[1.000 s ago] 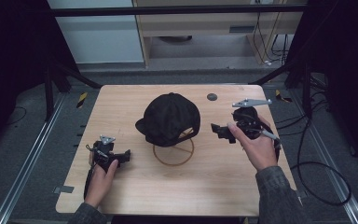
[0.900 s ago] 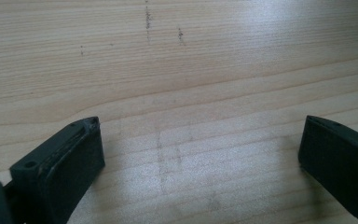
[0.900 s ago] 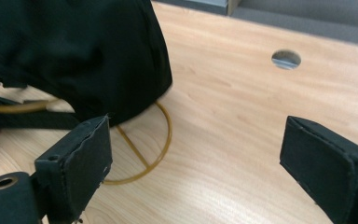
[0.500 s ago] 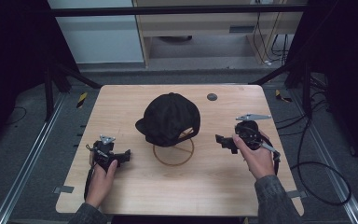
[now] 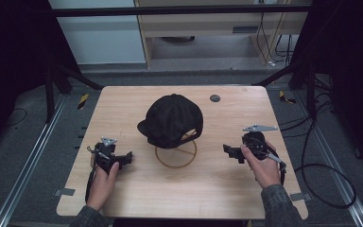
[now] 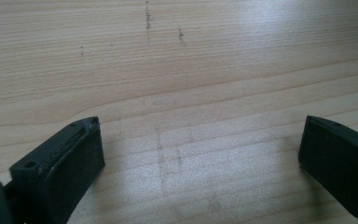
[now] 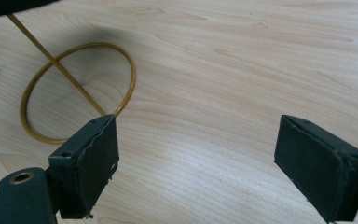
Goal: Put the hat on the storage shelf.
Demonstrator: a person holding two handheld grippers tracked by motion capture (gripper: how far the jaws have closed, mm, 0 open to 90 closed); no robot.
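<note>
A black cap (image 5: 172, 118) sits on a gold wire stand whose ring base (image 5: 176, 153) lies on the wooden table (image 5: 208, 189). In the high view my left gripper (image 5: 127, 158) rests low at the table's left, pointing right toward the stand. Its jaws (image 6: 200, 144) stand wide apart over bare wood. My right gripper (image 5: 228, 152) is to the right of the stand, pointing left at it, open with nothing between its jaws (image 7: 198, 149). In the right gripper view the ring base (image 7: 133, 77) lies just beyond the left jaw, and the cap's edge (image 7: 9, 4) shows at the top left.
A small dark round disc (image 5: 214, 98) lies near the table's far edge, behind the cap. A black cable (image 5: 321, 179) loops off the table's right side. Bare wood stretches along the near edge between the two hands.
My right hand has come down and toward the near side with its gripper, now low beside the stand. The left hand and the cap have stayed where they were.
</note>
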